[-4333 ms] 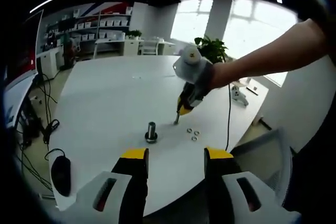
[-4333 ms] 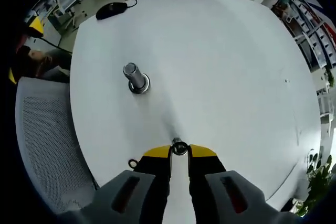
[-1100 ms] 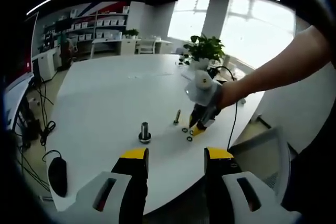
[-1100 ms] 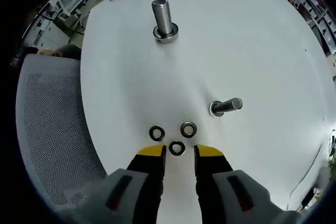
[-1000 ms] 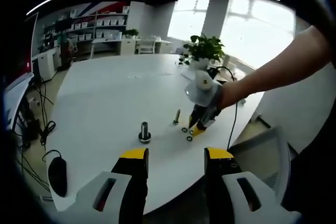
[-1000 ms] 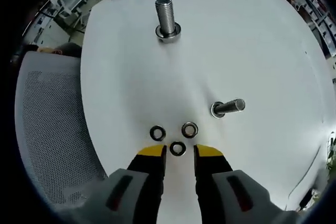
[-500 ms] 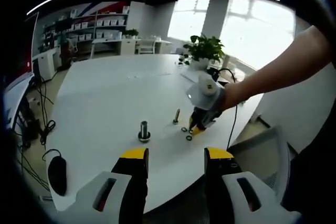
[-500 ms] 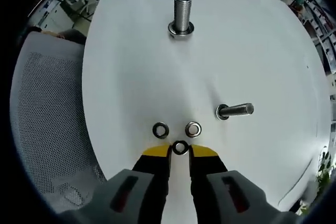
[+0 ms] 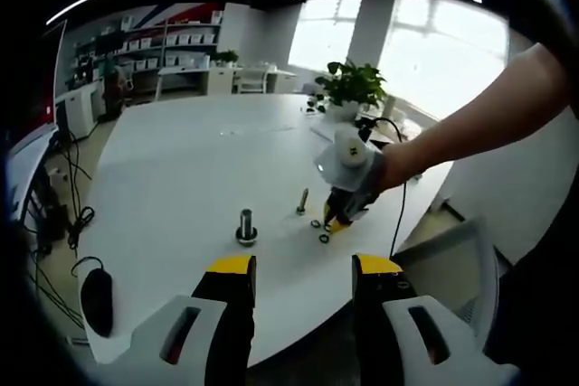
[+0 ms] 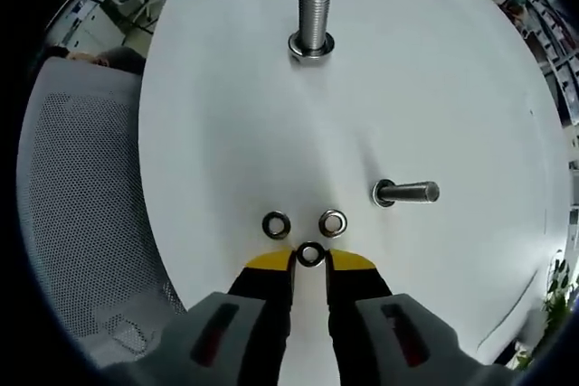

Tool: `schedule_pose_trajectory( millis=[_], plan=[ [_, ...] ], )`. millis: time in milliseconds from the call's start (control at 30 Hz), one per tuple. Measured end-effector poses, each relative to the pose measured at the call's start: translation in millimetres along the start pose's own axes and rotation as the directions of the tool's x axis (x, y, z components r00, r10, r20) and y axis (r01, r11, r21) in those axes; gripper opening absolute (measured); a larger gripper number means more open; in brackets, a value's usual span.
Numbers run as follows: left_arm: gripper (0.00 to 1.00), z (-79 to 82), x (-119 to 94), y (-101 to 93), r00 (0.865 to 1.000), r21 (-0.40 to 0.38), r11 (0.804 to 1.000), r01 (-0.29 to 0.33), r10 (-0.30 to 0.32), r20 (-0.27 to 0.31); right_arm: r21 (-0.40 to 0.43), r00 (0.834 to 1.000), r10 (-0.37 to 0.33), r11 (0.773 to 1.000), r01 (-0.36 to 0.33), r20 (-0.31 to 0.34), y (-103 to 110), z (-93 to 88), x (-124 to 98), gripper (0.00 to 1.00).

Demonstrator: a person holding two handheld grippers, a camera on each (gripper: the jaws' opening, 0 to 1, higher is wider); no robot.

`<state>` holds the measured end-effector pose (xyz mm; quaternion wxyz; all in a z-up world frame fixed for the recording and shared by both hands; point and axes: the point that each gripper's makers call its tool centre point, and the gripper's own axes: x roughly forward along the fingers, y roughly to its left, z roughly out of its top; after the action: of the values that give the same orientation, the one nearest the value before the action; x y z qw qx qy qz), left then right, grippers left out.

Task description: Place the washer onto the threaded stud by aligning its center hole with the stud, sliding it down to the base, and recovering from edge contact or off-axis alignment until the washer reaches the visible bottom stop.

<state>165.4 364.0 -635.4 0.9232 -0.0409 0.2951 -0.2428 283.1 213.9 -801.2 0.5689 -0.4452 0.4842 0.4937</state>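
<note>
our right gripper (image 10: 310, 264) is pinched on a washer (image 10: 310, 254) lying on the table (image 10: 434, 70), well short of the stud (image 10: 312, 21). left gripper (image 9: 298, 268) hangs released. a thin-edge grip could slip on lifting. 2 washers (image 10: 276, 223) just beyond might get nudged; a second bolt (image 10: 407, 193) sits off to the side.

The left gripper (image 9: 302, 268) hangs over the near edge of the white table (image 9: 172, 178), its jaws apart and holding nothing. On the table stands a threaded stud (image 9: 246, 226). The right gripper (image 9: 333, 221) (held by a person's hand) reaches down to small washers (image 9: 319, 230) beside a smaller bolt (image 9: 302, 202).
</note>
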Motion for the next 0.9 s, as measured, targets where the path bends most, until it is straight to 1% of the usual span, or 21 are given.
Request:
schedule_pose_trajectory(
  millis=[100, 300, 533, 700, 900],
  plan=[
    [0.41, -0.6, -0.1, 0.9, 1.000, -0.005, 1.000, -0.001, 0.001, 0.000, -0.014, 1.000, -0.002, 1.000, 0.002, -0.004, 0.6, 1.0, -0.2, 0.14],
    [0.41, 0.2, -0.5, 1.4, 1.000, -0.008, 1.000, -0.002, 0.002, 0.003, 0.008, 1.000, 0.000, 1.000, 0.000, -0.001, -0.2, 0.4, -0.1, 0.14],
    [0.41, 0.4, 0.5, 0.2, 1.000, -0.010, 1.000, 0.001, -0.001, 0.005, 0.030, 0.999, -0.010, 1.000, 0.009, 0.036, 0.5, -0.6, -1.6, 0.14],
    [0.41, -0.2, 0.0, 1.2, 1.000, -0.013, 1.000, 0.001, -0.001, 0.003, 0.016, 0.999, -0.019, 1.000, 0.019, 0.031, -0.2, -0.2, 0.3, 0.14],
    [0.41, -0.3, -1.6, 4.0, 1.000, -0.015, 1.000, -0.003, 0.003, 0.003, 0.025, 0.999, -0.015, 1.000, 0.014, 0.033, -1.1, -0.4, -0.4, 0.13]
  ],
)
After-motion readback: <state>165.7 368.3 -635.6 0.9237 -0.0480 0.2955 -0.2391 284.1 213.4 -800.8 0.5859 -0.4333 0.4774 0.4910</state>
